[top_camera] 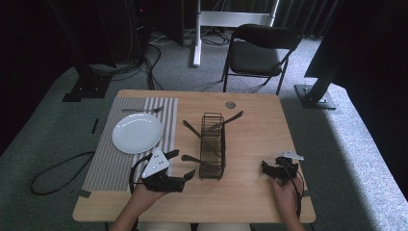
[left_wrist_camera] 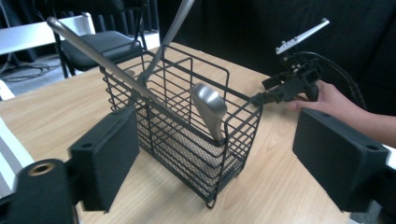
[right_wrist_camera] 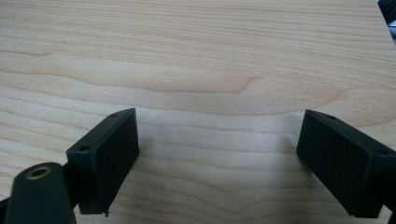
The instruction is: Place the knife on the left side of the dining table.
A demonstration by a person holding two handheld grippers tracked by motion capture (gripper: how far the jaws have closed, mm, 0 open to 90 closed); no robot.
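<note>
A black wire basket [top_camera: 212,144] stands mid-table with several metal utensils leaning out of it. In the left gripper view the basket [left_wrist_camera: 187,140] is close ahead, a thick silver handle [left_wrist_camera: 208,110] rising at its near corner and a long thin handle [left_wrist_camera: 100,53] slanting up to the left. My left gripper [top_camera: 183,163] is just left of the basket's near end, open with nothing between its jaws [left_wrist_camera: 215,140]. My right gripper [top_camera: 269,169] rests right of the basket over bare wood, open and empty [right_wrist_camera: 218,135]; it also appears in a hand [left_wrist_camera: 289,86].
A striped placemat [top_camera: 108,159] on the table's left carries a white plate [top_camera: 137,133] and a fork [top_camera: 142,110] beyond it. A small grey disc [top_camera: 230,104] lies near the far edge. A folding chair [top_camera: 260,50] stands behind the table.
</note>
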